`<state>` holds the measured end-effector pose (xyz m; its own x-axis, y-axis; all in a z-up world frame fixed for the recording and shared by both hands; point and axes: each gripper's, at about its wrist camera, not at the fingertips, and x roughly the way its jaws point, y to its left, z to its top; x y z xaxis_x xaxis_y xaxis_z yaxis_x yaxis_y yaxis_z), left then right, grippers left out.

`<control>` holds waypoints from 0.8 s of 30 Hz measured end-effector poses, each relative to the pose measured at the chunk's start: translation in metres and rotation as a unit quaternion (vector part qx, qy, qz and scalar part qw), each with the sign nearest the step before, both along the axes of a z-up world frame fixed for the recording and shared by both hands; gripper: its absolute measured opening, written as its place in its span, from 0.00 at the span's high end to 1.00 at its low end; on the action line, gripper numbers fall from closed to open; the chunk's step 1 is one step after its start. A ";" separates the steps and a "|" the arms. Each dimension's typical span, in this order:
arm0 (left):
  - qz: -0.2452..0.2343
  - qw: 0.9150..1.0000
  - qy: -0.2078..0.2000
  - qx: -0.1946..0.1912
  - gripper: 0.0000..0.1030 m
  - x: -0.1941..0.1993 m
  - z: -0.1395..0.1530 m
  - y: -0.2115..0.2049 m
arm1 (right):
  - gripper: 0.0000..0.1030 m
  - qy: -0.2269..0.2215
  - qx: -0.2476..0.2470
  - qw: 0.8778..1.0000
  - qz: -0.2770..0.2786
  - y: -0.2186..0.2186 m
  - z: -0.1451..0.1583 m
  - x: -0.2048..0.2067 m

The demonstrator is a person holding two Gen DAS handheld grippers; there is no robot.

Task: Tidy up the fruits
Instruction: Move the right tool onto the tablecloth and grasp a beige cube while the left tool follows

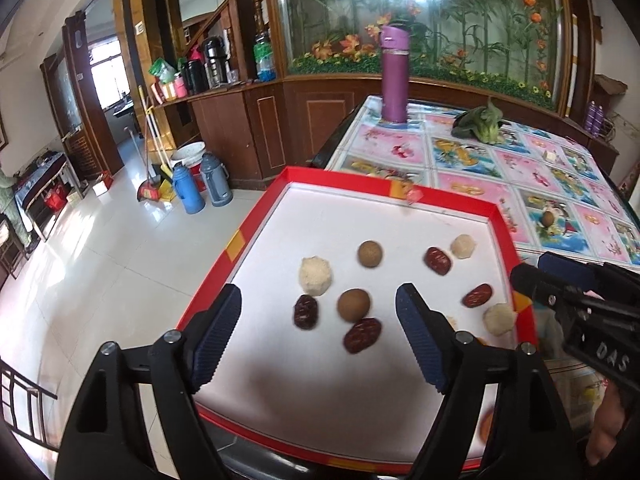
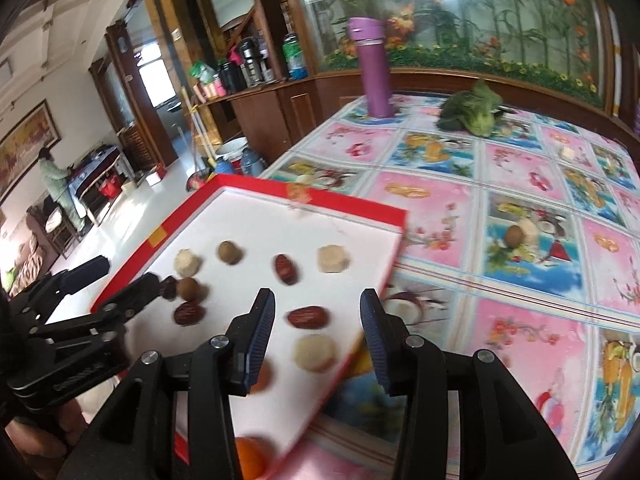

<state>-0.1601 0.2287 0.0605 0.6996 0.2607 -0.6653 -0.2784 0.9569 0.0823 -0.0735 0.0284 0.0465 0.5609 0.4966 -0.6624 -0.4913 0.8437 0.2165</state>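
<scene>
The left hand-held gripper (image 1: 319, 308) hangs wide and empty over the red-rimmed tray (image 1: 256, 216); the right hand-held gripper (image 2: 318, 312) gapes too. Dates (image 1: 362, 335), round brown fruits (image 1: 353, 305) and pale lumps (image 1: 315, 275) lie scattered inside. An orange fruit (image 2: 250, 458) is blurred, half hidden. Beyond, one brown fruit (image 2: 514, 236) sits on the counter (image 2: 520, 320).

Left gripper (image 1: 320, 336): matte black plastic frame with triangular cut-outs, two wedge-shaped fingers faced with ribbed dark-blue pads (image 1: 218, 334), and round silver screw heads along the linkage at lower frame. Right gripper (image 2: 318, 340): same black build, same blue ribbed pads (image 2: 262, 336) and silver screws; in the left wrist view's right edge its side carries raised lettering "DAS".
</scene>
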 end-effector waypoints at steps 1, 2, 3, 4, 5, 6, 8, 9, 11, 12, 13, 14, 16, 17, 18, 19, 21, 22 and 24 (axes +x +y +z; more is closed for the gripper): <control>-0.005 1.000 -0.001 0.000 0.21 0.000 0.002 -0.004 | 0.57 0.002 0.000 1.000 -0.011 -0.012 -0.001 0.005; -0.012 1.000 -0.001 0.000 0.20 0.001 0.003 -0.009 | 0.57 0.003 0.000 1.000 -0.021 -0.023 -0.002 0.008; -0.019 1.000 -0.001 0.001 0.20 0.001 0.003 -0.014 | 0.57 0.002 0.000 1.000 -0.031 -0.032 -0.002 0.010; -0.026 1.000 0.000 0.003 0.19 0.002 0.004 -0.019 | 0.57 0.001 -0.001 0.999 -0.043 -0.044 -0.003 0.014; -0.034 0.999 0.002 0.007 0.18 0.003 0.004 -0.026 | 0.57 0.002 -0.003 0.998 -0.058 -0.059 -0.005 0.019; -0.042 0.999 0.004 0.012 0.18 0.003 0.004 -0.033 | 0.57 0.003 -0.005 0.998 -0.068 -0.069 -0.007 0.022; -0.057 0.998 0.006 0.016 0.18 0.006 0.004 -0.044 | 0.57 0.004 -0.009 0.996 -0.093 -0.094 -0.010 0.030; -0.064 0.998 0.008 0.016 0.18 0.007 0.004 -0.049 | 0.57 0.002 -0.012 0.995 -0.103 -0.106 -0.012 0.033; -0.079 0.997 0.011 0.014 0.18 0.010 0.004 -0.059 | 0.57 0.000 -0.018 0.993 -0.118 -0.125 -0.014 0.038; -0.087 0.996 0.014 0.012 0.18 0.011 0.004 -0.064 | 0.57 0.002 -0.018 0.992 -0.125 -0.132 -0.016 0.041; -0.095 0.995 0.016 0.012 0.18 0.013 0.004 -0.069 | 0.57 0.007 -0.016 0.991 -0.131 -0.140 -0.017 0.045; -0.104 0.994 0.018 0.012 0.18 0.015 0.004 -0.074 | 0.57 0.013 -0.014 0.991 -0.134 -0.146 -0.019 0.050; -0.115 0.993 0.021 0.011 0.18 0.018 0.006 -0.084 | 0.57 0.018 -0.016 0.989 -0.143 -0.154 -0.021 0.056; -0.119 0.993 0.020 0.010 0.18 0.019 0.007 -0.087 | 0.57 0.020 -0.016 0.989 -0.147 -0.157 -0.023 0.059; -0.123 0.992 0.020 0.009 0.18 0.020 0.008 -0.090 | 0.57 0.025 -0.015 0.988 -0.149 -0.160 -0.026 0.064; -0.129 0.991 0.021 0.007 0.18 0.021 0.009 -0.093 | 0.57 0.034 -0.012 0.988 -0.150 -0.161 -0.029 0.069; -0.138 0.990 0.024 0.006 0.18 0.025 0.011 -0.099 | 0.57 0.047 -0.004 0.988 -0.149 -0.163 -0.032 0.076; -0.141 0.990 0.024 0.007 0.18 0.026 0.012 -0.101 | 0.57 0.050 -0.002 0.987 -0.150 -0.164 -0.032 0.080; -0.144 0.989 0.026 0.009 0.18 0.029 0.012 -0.105 | 0.57 0.052 -0.006 0.986 -0.157 -0.159 -0.033 0.091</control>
